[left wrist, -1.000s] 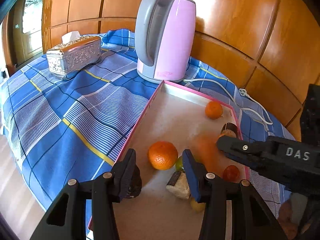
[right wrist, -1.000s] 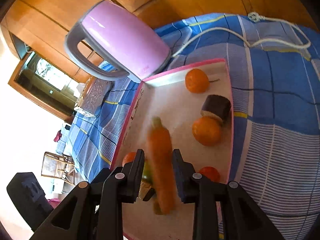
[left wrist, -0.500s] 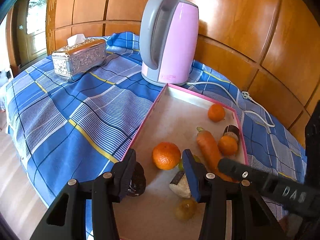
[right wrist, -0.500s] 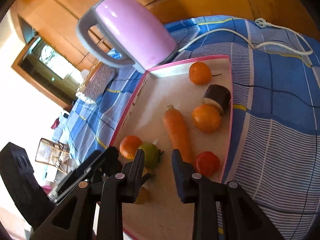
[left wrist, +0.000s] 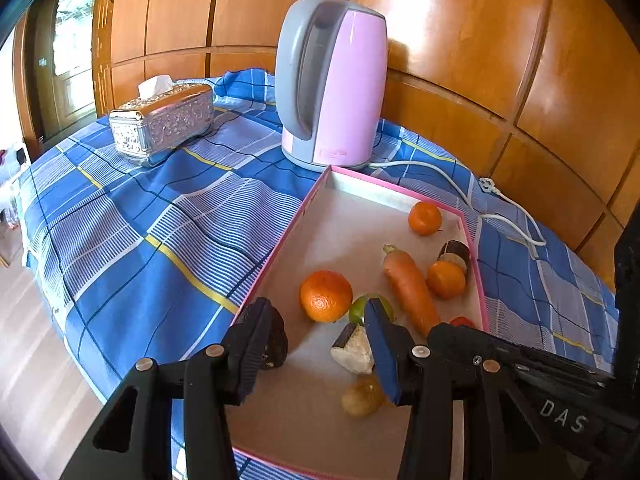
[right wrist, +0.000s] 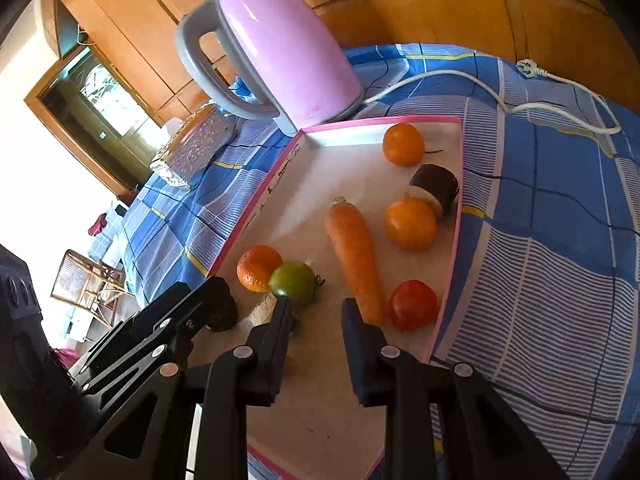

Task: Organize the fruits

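Behind the tray (left wrist: pixel 280 256), a kettle (left wrist: pixel 332 84) and tissue box (left wrist: pixel 164 122).

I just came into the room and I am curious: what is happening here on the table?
A person holds two gripping tools over a pink-rimmed tray of produce on a blue checked cloth. Both the left tool and the right tool are open and hold nothing. A carrot lies in the tray among oranges, a green tomato and a red tomato. A pink kettle stands behind the tray.

bare tray floor (right wrist: pixel 320 392) lies open ahead of the right gripper (right wrist: pixel 314 312), flanked by carrot (right wrist: pixel 354 256) and green tomato (right wrist: pixel 294 283).
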Available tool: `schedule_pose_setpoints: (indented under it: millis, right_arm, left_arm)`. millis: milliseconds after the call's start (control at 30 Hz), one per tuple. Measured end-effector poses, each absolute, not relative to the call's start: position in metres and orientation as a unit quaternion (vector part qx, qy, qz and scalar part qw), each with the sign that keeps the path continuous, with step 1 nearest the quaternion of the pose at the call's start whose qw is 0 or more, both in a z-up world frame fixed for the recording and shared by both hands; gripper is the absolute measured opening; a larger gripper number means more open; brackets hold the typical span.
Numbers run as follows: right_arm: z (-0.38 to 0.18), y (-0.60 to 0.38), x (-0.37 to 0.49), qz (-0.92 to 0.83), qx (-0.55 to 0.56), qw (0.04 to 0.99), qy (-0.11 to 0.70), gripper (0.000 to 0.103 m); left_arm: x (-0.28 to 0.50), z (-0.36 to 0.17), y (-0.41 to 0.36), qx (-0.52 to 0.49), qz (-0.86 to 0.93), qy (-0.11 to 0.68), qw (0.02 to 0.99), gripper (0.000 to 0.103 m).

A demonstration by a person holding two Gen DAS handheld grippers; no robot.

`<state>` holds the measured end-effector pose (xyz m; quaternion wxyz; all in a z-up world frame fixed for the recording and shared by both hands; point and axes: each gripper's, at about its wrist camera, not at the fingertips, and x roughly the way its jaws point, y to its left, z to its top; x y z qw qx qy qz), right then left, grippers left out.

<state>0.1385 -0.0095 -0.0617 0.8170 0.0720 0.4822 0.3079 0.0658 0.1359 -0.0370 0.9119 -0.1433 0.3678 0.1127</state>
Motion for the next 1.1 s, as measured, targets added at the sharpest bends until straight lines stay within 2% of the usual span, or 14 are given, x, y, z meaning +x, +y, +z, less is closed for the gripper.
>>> schedule_pose_setpoints:
  millis: [300, 1100]
  right_arm:
    - [-0.053, -0.018, 0.118, 0.286, 0.032, 0.843, 0.454, 0.027]
    - [-0.043, -0.061, 0.084, 0.182, 0.024, 0.893, 0.411, 0.03]
  left_arm:
    - [0.057, -0.03, 0.127, -0.125, 0.111, 0.359, 0.918, 0.048]
    - [0.026, -0.022, 0.094, -0.086, 0.097, 0.35, 0.928, 0.05]
